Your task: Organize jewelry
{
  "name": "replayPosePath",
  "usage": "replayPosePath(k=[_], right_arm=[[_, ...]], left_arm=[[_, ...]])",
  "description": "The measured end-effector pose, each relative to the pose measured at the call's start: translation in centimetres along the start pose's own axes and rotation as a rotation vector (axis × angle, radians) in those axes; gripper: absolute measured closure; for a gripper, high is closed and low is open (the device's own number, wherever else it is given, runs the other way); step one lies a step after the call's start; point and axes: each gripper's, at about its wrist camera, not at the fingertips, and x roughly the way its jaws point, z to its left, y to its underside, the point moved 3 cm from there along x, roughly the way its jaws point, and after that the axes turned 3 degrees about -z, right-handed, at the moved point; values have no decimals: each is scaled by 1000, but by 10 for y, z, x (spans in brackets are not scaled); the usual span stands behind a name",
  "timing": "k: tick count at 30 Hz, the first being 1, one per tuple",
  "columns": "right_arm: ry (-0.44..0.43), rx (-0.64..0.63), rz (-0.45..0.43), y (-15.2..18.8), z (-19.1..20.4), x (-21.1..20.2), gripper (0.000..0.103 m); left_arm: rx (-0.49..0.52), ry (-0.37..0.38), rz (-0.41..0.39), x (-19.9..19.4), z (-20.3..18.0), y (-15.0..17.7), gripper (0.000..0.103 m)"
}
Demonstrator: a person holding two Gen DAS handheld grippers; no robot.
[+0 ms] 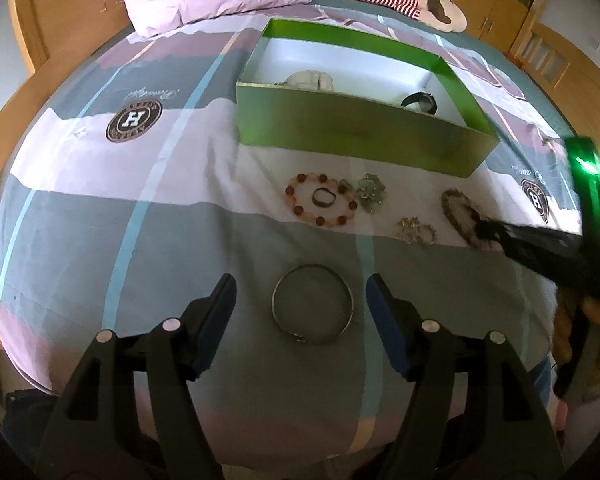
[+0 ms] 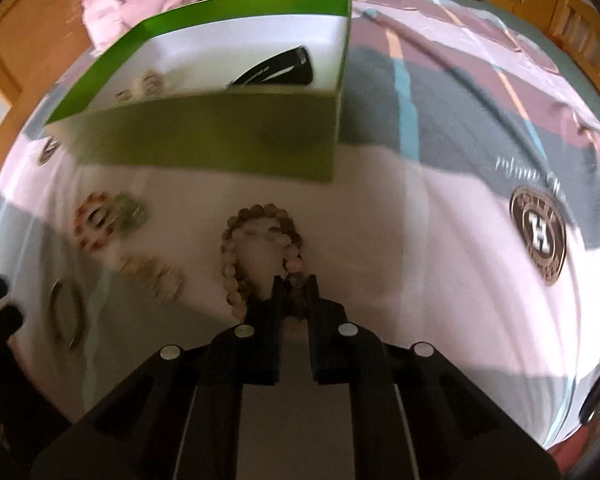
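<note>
Left wrist view: the left claw [image 1: 300, 300] hangs over the bed [image 1: 100, 208] with its jaws apart, one on each side of a metal bangle [image 1: 313, 305] that lies flat on the striped cover; the pads do not touch it. Beyond it lie a red bead bracelet [image 1: 324, 204] with a small ring [image 1: 323, 197] inside its loop, a green cluster piece [image 1: 370, 192] just beside it, and a pale chain piece [image 1: 416, 231]. A green box [image 1: 340, 128] stands open behind them. At right, the right claw [image 1: 496, 236] meets a brown bead bracelet [image 1: 460, 212]. Right wrist view: the right claw [image 2: 295, 282] has its jaws drawn together and clamped on the near beads of the brown bead bracelet [image 2: 260, 240], which otherwise rests on the bed [image 2: 420, 240] in front of the green box [image 2: 220, 136].
</note>
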Motion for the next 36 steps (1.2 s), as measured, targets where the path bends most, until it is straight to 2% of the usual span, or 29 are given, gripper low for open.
replayPosePath(k=[2, 4, 11, 18, 20, 21, 22, 30, 36], right_arm=[[-75, 0, 6, 14, 5, -14, 92], [-111, -7, -3, 24, 9, -22, 92], [-148, 9, -34, 35, 7, -48, 92], [-177, -37, -62, 36, 30, -59, 92], [-174, -27, -61, 36, 31, -57, 82], [-164, -19, -61, 36, 30, -56, 72], [-154, -16, -63, 37, 28, -57, 69], [-37, 25, -43, 40, -1, -46, 69], [-32, -1, 2, 32, 9, -22, 69]], left_arm=[[-3, 0, 8, 3, 0, 2, 36], [1, 6, 19, 6, -2, 5, 35], [31, 2, 35, 13, -12, 14, 35], [42, 2, 32, 11, -17, 15, 32], [39, -1, 32, 11, -15, 16, 32], [36, -3, 33, 11, -14, 16, 31], [36, -3, 33, 11, -13, 16, 31], [16, -16, 44, 13, -3, 22, 30], [21, -17, 50, 13, -4, 25, 30]])
